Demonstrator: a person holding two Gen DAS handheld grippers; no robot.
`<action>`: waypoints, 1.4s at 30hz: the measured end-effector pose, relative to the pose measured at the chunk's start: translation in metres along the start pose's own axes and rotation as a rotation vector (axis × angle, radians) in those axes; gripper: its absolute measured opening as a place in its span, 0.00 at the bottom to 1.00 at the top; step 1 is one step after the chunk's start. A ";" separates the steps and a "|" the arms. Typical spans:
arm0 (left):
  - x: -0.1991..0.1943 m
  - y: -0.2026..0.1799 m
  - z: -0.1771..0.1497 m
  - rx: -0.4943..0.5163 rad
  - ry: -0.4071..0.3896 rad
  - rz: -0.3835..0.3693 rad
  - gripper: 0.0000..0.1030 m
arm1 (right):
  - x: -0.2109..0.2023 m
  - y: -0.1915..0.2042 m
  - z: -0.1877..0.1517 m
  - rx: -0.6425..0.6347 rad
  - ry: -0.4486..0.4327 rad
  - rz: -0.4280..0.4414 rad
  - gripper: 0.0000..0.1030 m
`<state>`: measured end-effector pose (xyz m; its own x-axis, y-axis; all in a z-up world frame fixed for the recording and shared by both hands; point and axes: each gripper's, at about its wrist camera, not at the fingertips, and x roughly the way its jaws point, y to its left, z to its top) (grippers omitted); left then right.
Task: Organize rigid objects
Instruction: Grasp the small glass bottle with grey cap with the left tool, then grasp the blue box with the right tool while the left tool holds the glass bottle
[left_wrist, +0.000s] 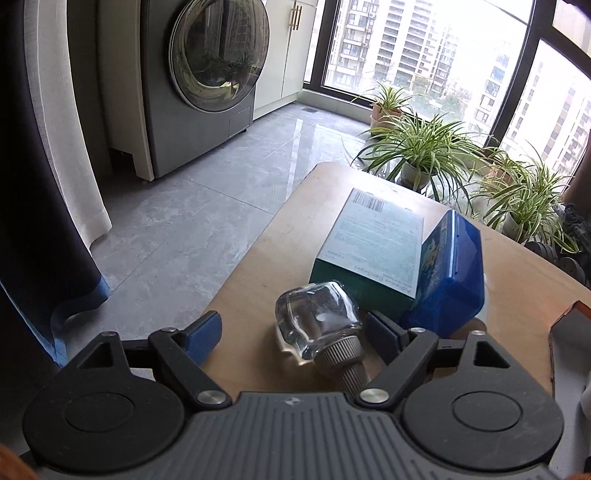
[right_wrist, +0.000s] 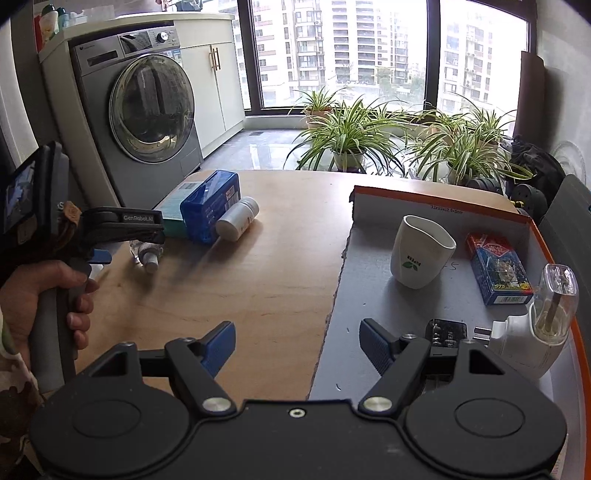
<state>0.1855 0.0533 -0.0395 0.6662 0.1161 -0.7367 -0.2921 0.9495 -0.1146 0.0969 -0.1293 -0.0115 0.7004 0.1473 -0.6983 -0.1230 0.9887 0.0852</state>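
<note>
Up close through the left wrist view, my left gripper (left_wrist: 291, 328) hangs spread over the glass bottle (left_wrist: 317, 325), which lies on its side on the wooden table (left_wrist: 258, 258), ribbed metal cap toward me; the pads flank it without pressing, so I judge this a line-up for a grasp across its body. Just behind it the green box (left_wrist: 373, 247) lies flat and the blue case (left_wrist: 450, 266) leans on it, waiting in a cluster. From the right wrist view, my right gripper (right_wrist: 297, 343) is spread and empty at the edge of the orange-rimmed tray (right_wrist: 443, 206), apparently the collecting spot: the white cup (right_wrist: 421, 254), card box (right_wrist: 498, 273) and what may be a plug-in vaporizer (right_wrist: 532, 325) already sit there.
</note>
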 end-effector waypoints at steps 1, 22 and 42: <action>0.002 -0.001 -0.001 0.015 -0.016 0.005 0.85 | 0.002 -0.001 0.001 0.004 -0.001 0.002 0.85; -0.067 0.044 -0.033 0.179 -0.053 -0.224 0.50 | 0.063 0.040 0.090 0.076 -0.046 0.180 0.85; -0.056 0.040 -0.023 0.113 -0.068 -0.292 0.50 | 0.155 0.096 0.122 -0.009 0.025 0.065 0.38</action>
<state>0.1208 0.0778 -0.0187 0.7561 -0.1505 -0.6369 -0.0061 0.9715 -0.2368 0.2793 -0.0083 -0.0252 0.6733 0.2100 -0.7089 -0.1736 0.9769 0.1245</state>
